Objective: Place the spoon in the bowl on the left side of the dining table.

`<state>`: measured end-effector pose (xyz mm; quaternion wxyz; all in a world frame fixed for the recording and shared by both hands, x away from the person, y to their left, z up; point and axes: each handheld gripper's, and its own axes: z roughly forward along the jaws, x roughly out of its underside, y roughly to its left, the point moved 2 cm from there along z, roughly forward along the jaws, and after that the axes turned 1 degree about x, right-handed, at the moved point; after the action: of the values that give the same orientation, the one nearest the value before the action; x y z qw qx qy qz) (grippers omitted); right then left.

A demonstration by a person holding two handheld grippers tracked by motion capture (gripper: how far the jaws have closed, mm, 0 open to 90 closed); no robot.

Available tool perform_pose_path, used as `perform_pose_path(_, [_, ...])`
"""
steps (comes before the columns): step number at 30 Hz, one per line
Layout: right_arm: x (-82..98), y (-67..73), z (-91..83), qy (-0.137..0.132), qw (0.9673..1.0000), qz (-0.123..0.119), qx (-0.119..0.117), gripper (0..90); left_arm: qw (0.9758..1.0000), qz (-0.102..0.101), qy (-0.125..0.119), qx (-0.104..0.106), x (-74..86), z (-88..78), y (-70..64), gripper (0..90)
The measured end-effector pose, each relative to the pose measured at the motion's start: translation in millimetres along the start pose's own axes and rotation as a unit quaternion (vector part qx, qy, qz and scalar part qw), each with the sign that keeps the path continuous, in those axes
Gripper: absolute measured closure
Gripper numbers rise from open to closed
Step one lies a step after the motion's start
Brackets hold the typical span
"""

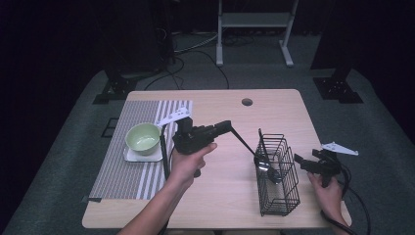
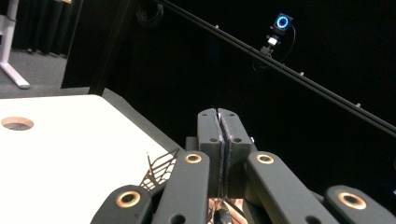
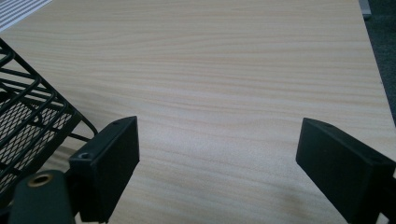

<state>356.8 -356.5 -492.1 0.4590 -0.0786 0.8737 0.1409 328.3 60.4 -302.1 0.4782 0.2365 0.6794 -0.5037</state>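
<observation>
A black long-handled spoon (image 1: 244, 144) slants from my left gripper (image 1: 228, 125) down into the black wire basket (image 1: 279, 196), where its bowl end rests. The left gripper is held above the table's middle, pointing right, with its jaws pressed together on the top of the handle. In the left gripper view the left gripper (image 2: 218, 117) shows its pads shut flat against each other, and a corner of the wire basket (image 2: 159, 170) shows below them. My right gripper (image 1: 298, 160) sits by the table's right edge, just right of the basket, with its jaws wide apart. Bare wood lies between the open jaws of the right gripper (image 3: 217, 154).
A green bowl (image 1: 143, 137) stands on a small white square plate (image 1: 131, 156) on a striped placemat (image 1: 122, 171) at the left. A cable hole (image 1: 247, 102) is near the table's far edge. A white stand (image 1: 254, 22) is on the floor beyond.
</observation>
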Motion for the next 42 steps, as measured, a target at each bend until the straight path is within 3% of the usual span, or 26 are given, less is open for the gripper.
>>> perform_pose_path(17, [0.0,0.4,1.0,0.004,1.0,-0.004,0.003,12.3,0.9993,-0.014,-0.021,-0.027,-2.8,-24.1,21.4,89.4])
perform_pose_path(24, [-0.1,0.2,1.1,0.004,1.0,-0.003,0.003,12.3,0.9991,-0.019,-0.025,-0.029,-3.8,-30.1,25.3,89.4])
perform_pose_path(42, [-0.3,-0.7,1.1,0.006,1.0,0.004,0.005,12.3,0.9966,-0.03,-0.047,-0.061,-4.6,-53.8,46.8,89.4])
